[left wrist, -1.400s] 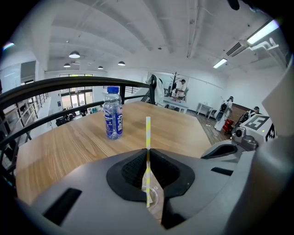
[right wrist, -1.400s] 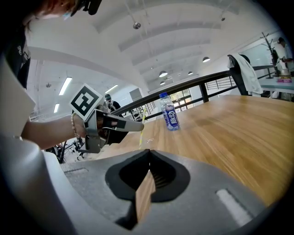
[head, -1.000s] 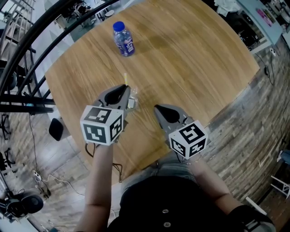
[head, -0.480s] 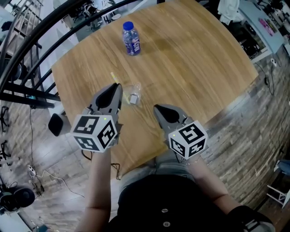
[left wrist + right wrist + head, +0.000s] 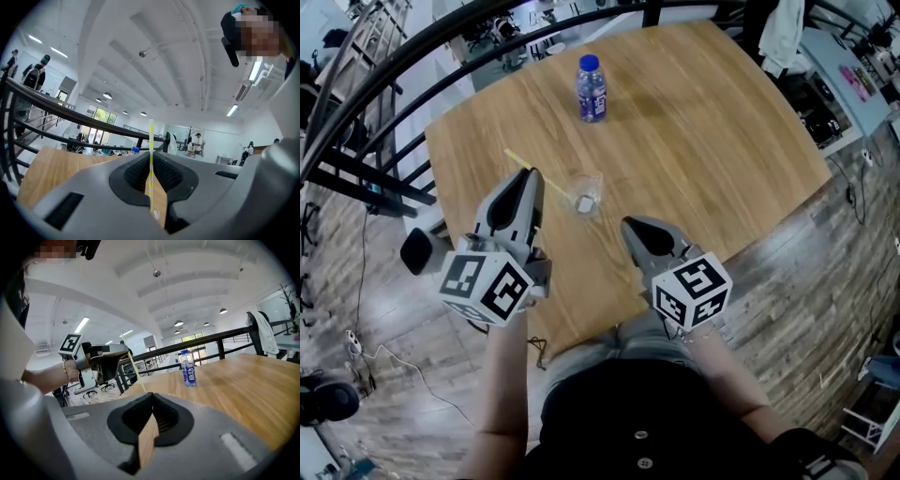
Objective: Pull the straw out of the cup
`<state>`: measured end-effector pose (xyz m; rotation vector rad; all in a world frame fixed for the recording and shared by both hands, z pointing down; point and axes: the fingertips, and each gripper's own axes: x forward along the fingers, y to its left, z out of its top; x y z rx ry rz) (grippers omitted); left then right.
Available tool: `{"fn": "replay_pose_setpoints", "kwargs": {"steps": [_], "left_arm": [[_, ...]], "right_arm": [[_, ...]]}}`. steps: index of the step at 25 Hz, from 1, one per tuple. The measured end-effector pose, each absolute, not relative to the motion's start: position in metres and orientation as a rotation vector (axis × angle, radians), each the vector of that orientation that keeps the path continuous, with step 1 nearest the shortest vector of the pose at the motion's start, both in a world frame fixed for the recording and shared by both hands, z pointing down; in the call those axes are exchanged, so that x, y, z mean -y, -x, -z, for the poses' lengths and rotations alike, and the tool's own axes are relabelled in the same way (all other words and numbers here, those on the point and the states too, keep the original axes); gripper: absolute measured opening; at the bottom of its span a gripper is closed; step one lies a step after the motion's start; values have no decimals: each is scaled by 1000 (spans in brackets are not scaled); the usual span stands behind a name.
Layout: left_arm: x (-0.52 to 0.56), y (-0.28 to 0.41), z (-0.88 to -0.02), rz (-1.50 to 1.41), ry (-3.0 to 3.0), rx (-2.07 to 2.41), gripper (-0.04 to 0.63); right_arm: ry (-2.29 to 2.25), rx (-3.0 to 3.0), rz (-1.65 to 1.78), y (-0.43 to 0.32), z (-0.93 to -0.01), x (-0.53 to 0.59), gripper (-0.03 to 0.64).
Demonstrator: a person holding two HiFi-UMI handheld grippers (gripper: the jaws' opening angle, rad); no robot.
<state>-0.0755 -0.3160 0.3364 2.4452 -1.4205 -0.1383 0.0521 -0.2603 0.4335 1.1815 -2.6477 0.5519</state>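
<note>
Two jaw sets, both closed. The left gripper (image 5: 151,161) was pinched on the straw (image 5: 151,140), a thin yellow-striped one, clamped partway along with a length poking out past the tips. The right gripper (image 5: 151,397) had its jaws together on nothing.

In the head view the left gripper (image 5: 532,174) held the straw (image 5: 514,156) tilted, upper end toward the table's (image 5: 703,141) left edge, lower end running down to the cup (image 5: 584,194). The cup stood upright near the left part of the table's near edge. I couldn't tell if the straw's end had cleared the rim.

The right gripper (image 5: 630,223) hung over the near edge, apart from the cup, so nothing steadied it.

My risk read:
- The cup looked like light clear plastic. A slanted pull could drag the straw on the rim and tip or slide it.
- The straw was thin and smooth, so it could slip in the pinch or kink.
- The bottle (image 5: 592,89) sat by the far edge, well apart and no factor.
</note>
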Motion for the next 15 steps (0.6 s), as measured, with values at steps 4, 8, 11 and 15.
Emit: {"fn": "replay_pose_setpoints", "kwargs": {"steps": [4,8,11,15], "left_arm": [[304,83,-316,275,-2448,1424,35],[293,89,-305,346,-2449,1423,35],[283,88,-303,393,-2449,1381,35],[270,86,-304,432,-2455,1340,35]], "right_arm": [[-1167,2669,-510,-48,-421,259,-2],[-1153,2696,-470,-44,-408,259,-2],[-1152,2729,-465,-44,-398,257,-2],[-1170,2786,-435,-47,-378,259,-2]]}}
